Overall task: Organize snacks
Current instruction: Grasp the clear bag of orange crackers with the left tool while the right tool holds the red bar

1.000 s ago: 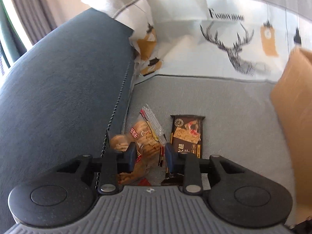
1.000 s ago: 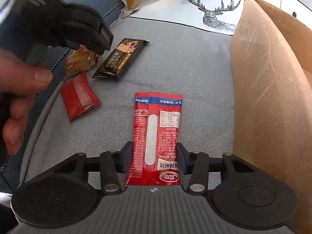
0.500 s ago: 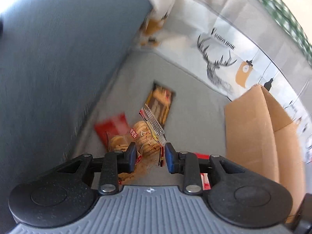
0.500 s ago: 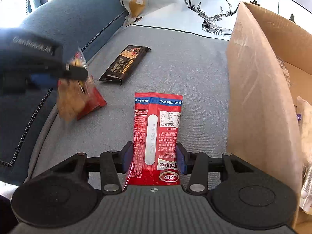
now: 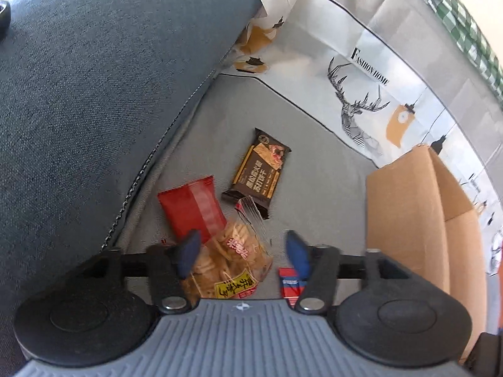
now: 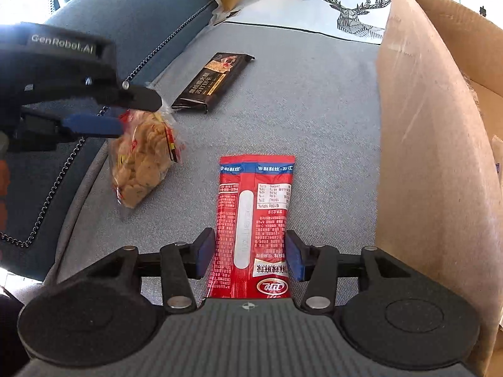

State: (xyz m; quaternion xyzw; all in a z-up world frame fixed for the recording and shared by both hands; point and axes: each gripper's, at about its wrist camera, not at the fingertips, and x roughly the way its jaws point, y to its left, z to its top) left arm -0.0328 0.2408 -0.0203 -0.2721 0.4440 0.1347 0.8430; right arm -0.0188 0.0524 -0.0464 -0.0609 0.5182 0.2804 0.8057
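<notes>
The small red packet (image 5: pixel 193 209) is being partly covered by the clear biscuit bag (image 5: pixel 226 260) at lower centre. The cardboard box (image 6: pixel 433 157) is being cut off at the right edge, its contents barely being shown. The long red packet's (image 6: pixel 254 220) lower end is being hidden behind the right gripper (image 6: pixel 250 256) body.

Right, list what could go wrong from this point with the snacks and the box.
1. The left gripper is opening with the clear cracker bag between its jaws, beside the cardboard box, not over it, so the bag will likely land on the sofa seat.
2. The right gripper straddles only the near end of the long red packet; lifted so, the packet may droop and catch the box wall.
</notes>
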